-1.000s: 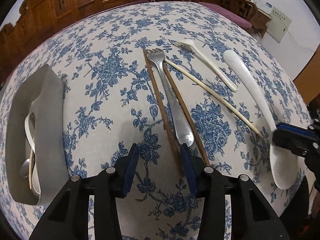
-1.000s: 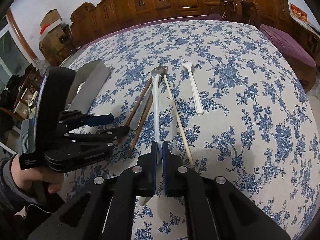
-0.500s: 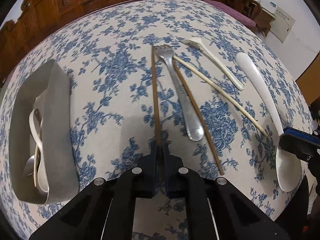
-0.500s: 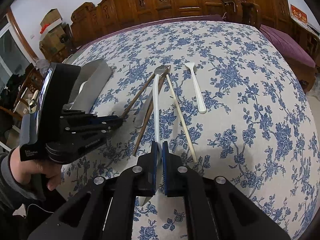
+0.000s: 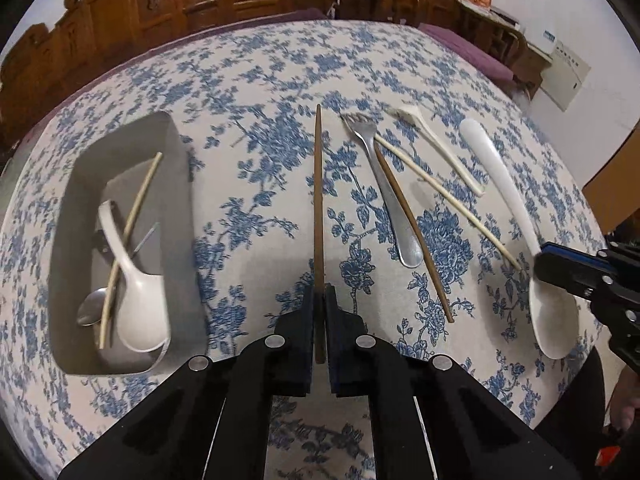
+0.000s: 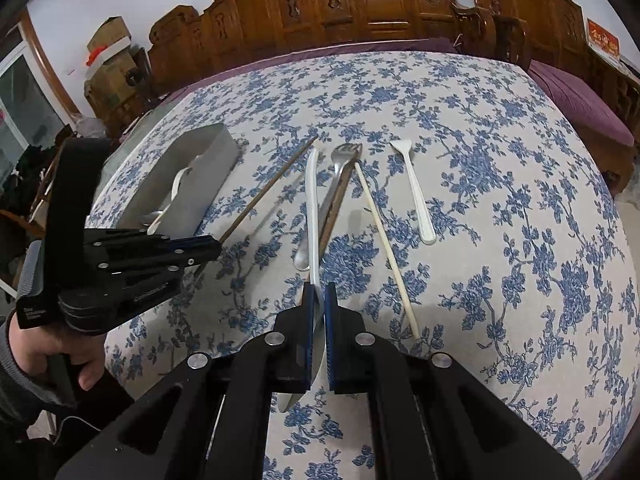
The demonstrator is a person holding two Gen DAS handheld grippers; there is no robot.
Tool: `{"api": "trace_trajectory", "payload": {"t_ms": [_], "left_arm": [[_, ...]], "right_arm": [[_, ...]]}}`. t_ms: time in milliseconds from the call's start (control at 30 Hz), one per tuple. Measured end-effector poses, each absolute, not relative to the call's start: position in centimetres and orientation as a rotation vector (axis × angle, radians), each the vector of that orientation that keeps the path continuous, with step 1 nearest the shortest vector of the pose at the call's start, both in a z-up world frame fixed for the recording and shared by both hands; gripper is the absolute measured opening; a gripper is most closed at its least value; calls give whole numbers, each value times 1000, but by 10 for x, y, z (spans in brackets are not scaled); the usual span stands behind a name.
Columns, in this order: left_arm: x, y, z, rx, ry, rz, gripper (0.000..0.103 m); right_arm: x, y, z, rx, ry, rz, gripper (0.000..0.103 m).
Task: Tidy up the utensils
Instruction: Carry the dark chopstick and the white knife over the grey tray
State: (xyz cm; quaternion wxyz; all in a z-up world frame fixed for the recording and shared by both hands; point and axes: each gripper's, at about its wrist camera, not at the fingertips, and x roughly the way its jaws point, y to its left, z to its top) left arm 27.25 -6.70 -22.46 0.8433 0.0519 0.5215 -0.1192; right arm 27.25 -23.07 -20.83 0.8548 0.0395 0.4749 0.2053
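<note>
My left gripper (image 5: 319,296) is shut on a brown chopstick (image 5: 318,200) and holds it above the cloth, pointing away; it shows in the right wrist view (image 6: 264,196) too. My right gripper (image 6: 319,300) is shut on a long white spoon (image 6: 312,208), seen in the left wrist view (image 5: 516,216) at the right. A grey tray (image 5: 178,184) at the left holds a white spoon (image 5: 136,292), a pale chopstick and a metal spoon. On the cloth lie a metal fork (image 5: 388,192), a second brown chopstick (image 5: 416,236), a pale chopstick (image 5: 448,200) and a white plastic fork (image 5: 440,148).
The table wears a blue floral cloth (image 5: 260,80). Carved wooden chairs (image 6: 360,4) stand along the far side. Cardboard boxes (image 6: 108,56) sit at the far left. The table's near edge lies just below both grippers.
My left gripper went from open to shut on the brown chopstick and lifted it, swinging left toward the tray. My right gripper stayed shut on the white spoon and raised it slightly.
</note>
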Motion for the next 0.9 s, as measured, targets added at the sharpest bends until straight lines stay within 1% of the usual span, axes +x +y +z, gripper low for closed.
{"api": "trace_trajectory", "payload": {"t_ms": [600,900], "left_arm": [[250,-25,-170,71,1000,-239,4],[245,5,-161,51,985,-207,4]], "right_arm": [[277,-196,-181,78,946,487,6],[281,-172,-171,67,932,521,6]]}}
